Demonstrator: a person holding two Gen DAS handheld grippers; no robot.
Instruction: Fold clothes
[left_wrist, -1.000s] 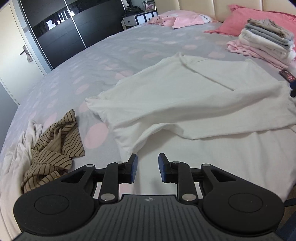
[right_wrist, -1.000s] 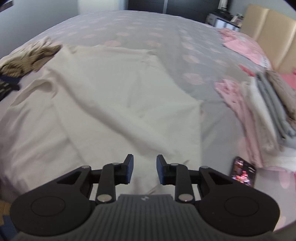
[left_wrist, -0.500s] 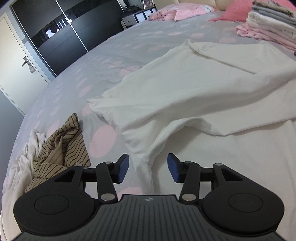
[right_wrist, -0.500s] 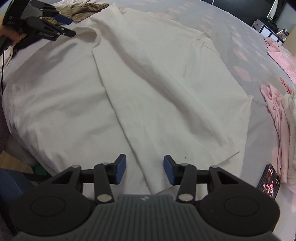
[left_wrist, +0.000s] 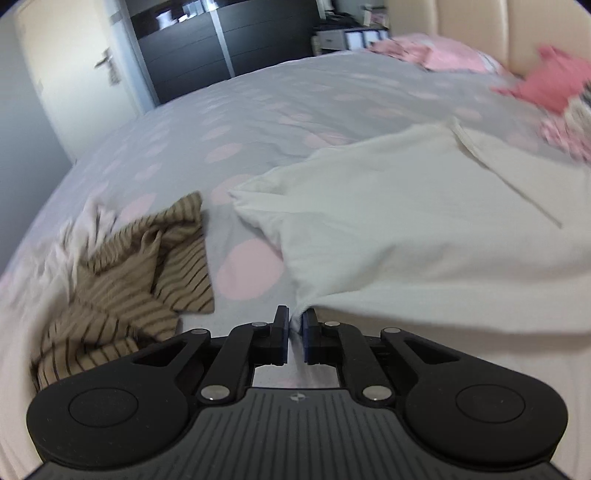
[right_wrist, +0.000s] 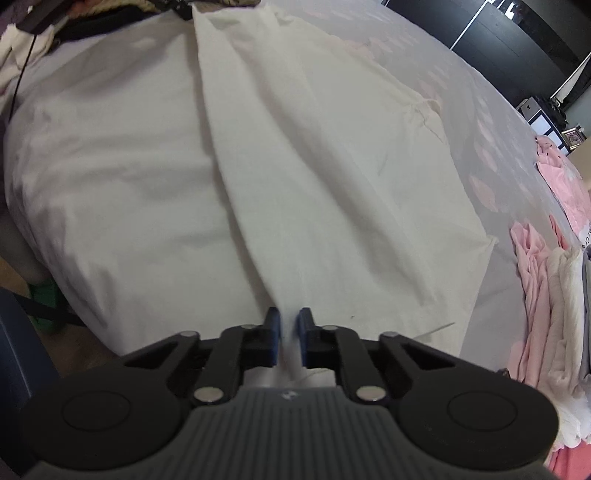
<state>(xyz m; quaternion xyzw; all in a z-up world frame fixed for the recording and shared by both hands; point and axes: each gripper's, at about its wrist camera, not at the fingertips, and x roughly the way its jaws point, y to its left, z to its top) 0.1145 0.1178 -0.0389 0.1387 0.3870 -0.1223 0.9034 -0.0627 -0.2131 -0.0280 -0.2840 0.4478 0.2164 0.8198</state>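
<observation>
Dark wardrobe (left_wrist: 192, 40), cream door (left_wrist: 74, 74) — beige headboard (left_wrist: 461, 29), polka-dot bed (left_wrist: 295, 99).

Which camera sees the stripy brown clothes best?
The left wrist view. There the stripy brown clothes lie crumpled on the grey spotted bed, in the open left of the white shirt. The right wrist view catches only a thin sliver of them at its top edge.

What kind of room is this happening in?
Most likely a home bedroom: a wide bed in grey, pink-dotted bedding, a padded headboard, a dark sliding wardrobe, and folded clothes stacked nearby.
</observation>
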